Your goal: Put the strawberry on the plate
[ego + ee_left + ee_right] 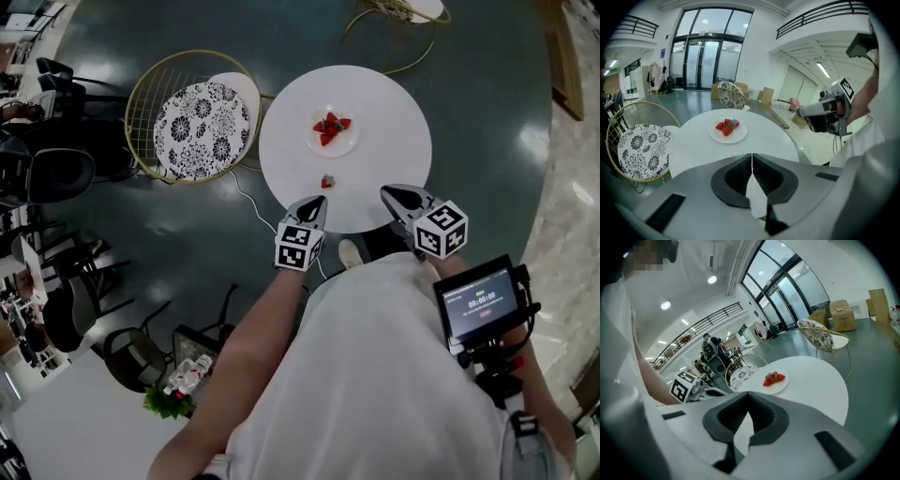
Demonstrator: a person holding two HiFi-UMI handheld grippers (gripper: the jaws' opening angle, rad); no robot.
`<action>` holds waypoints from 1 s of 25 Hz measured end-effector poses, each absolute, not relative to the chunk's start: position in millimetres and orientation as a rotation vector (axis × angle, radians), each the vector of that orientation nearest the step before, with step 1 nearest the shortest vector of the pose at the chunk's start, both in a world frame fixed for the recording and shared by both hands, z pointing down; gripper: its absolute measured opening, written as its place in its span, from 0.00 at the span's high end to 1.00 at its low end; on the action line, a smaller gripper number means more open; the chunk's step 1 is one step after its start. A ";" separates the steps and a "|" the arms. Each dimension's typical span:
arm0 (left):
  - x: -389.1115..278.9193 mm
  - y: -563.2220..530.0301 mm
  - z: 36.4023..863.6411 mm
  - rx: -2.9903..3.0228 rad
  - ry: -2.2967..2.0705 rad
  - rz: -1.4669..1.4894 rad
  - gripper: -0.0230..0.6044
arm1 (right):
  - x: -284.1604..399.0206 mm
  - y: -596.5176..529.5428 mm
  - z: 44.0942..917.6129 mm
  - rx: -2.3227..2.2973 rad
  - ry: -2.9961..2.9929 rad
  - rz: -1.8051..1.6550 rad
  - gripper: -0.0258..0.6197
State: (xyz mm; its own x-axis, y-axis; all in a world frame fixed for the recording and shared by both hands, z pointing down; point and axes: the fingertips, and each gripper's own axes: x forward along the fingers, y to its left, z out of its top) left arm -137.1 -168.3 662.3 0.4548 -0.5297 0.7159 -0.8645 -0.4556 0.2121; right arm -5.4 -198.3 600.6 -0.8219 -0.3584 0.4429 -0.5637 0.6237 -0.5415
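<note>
On the round white table (394, 103) stands a white plate (345, 145) holding several red strawberries (330, 127). A single strawberry (326, 182) lies loose on the table nearer to me, just ahead of my left gripper (321, 200), which is shut and empty. Over the table's near edge, my right gripper (386, 192) is also shut with nothing in it. The left gripper view has the plate (737, 137) and its berries (725, 127) beyond the shut left gripper (752, 155). The right gripper view shows the plate (778, 387) past the right gripper (749, 394). Neither gripper view shows the loose strawberry.
A gold wire chair with a black-and-white patterned cushion (202, 117) stands left of the table. A second wire chair (403, 11) is at the far side. A white cable (248, 202) runs on the dark floor. A small monitor (480, 302) hangs at my right.
</note>
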 end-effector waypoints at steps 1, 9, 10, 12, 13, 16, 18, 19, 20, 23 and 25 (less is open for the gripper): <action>-136.9 -168.4 663.8 2.143 -1.160 0.793 0.95 | -5.3 -198.4 600.5 0.741 -2.557 0.998 0.95; -138.0 -168.9 675.6 2.152 -1.123 0.967 0.95 | -5.7 -198.8 598.7 0.730 -2.549 1.019 0.95; -137.3 -168.7 677.6 2.157 -1.114 0.996 0.95 | -5.2 -197.6 599.6 0.730 -2.546 1.025 0.95; -136.1 -170.1 684.0 2.166 -1.099 1.039 0.88 | -3.7 -195.9 602.2 0.733 -2.540 1.035 0.95; -135.8 -171.0 687.8 2.164 -1.091 1.057 0.87 | -2.8 -195.2 603.6 0.736 -2.537 1.041 0.95; -136.9 -171.8 700.1 2.131 -1.052 1.116 0.83 | 0.3 -194.5 606.0 0.750 -2.529 1.056 0.95; -139.4 -171.7 708.6 2.112 -1.025 1.171 0.79 | 2.8 -194.2 606.6 0.761 -2.525 1.060 0.95; -140.9 -171.7 712.8 2.104 -1.013 1.199 0.77 | 4.1 -194.0 607.0 0.767 -2.522 1.062 0.95; -142.3 -171.8 716.9 2.096 -1.001 1.225 0.77 | 5.4 -194.0 607.5 0.773 -2.520 1.063 0.95; -144.4 -174.2 726.6 2.088 -0.967 1.274 0.76 | 8.8 -195.3 608.8 0.793 -2.513 1.069 0.95; -144.1 -176.4 730.6 2.090 -0.947 1.291 0.76 | 11.1 -195.6 609.9 0.809 -2.505 1.073 0.95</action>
